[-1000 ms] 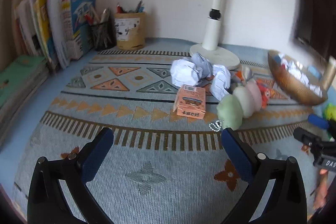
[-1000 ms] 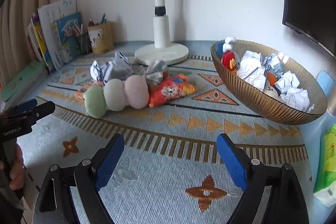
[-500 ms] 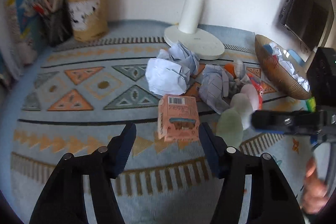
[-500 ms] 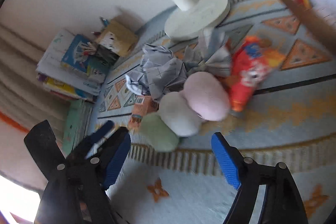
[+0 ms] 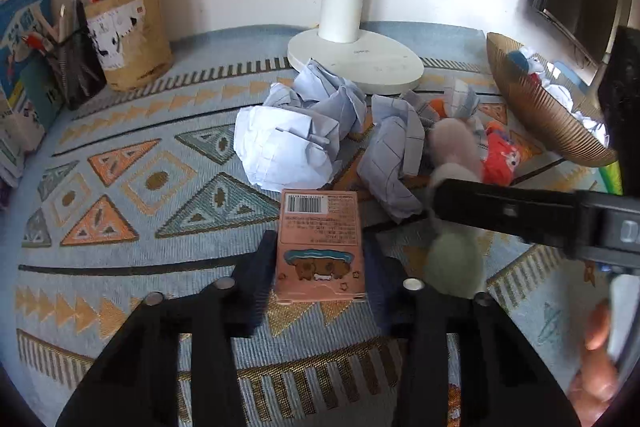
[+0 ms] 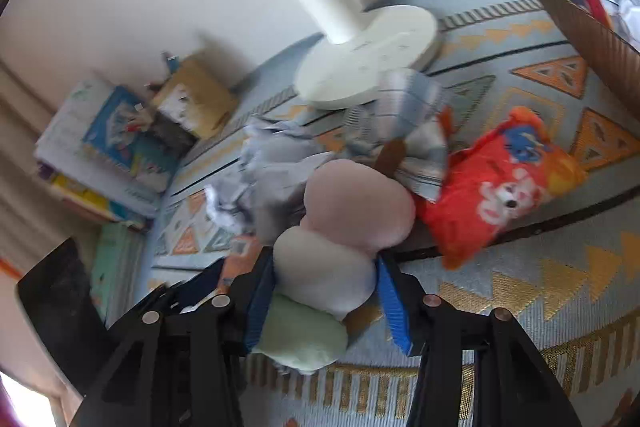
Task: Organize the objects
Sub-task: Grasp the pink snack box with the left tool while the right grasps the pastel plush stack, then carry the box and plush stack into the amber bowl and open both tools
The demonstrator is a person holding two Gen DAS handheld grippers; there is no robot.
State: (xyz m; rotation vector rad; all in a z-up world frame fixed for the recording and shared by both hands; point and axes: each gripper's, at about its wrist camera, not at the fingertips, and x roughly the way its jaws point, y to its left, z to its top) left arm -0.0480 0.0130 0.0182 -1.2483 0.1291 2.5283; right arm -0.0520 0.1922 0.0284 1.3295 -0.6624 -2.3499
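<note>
Left wrist view: my left gripper [image 5: 320, 259] is clamped on the pink box [image 5: 319, 247], one pad on each long side. The box lies flat on the patterned rug [image 5: 120, 187], long axis running straight away from me; the barcode end points toward the crumpled paper [image 5: 288, 139], the cartoon-animal end toward my wrist. Small print under the barcode is too fine to read. My right gripper [image 5: 444, 223] crosses from the right edge, over the pastel plush [image 5: 454, 259]. A second ago these jaws stood wide with the box well ahead; half a second ago they straddled it without touching. Right wrist view: my right gripper [image 6: 326, 287] has its jaws closing around the middle white lobe of the plush [image 6: 324, 275]; the left pad touches, the right pad looks just apart, so no firm grasp is visible. The plush's long axis runs from the green lobe nearest me up and right to the pink lobe. The orange snack bag [image 6: 500, 187] lies just beside the pink lobe; its lettering is blurred. A second ago the plush lay far off, with my jaws spread.
</note>
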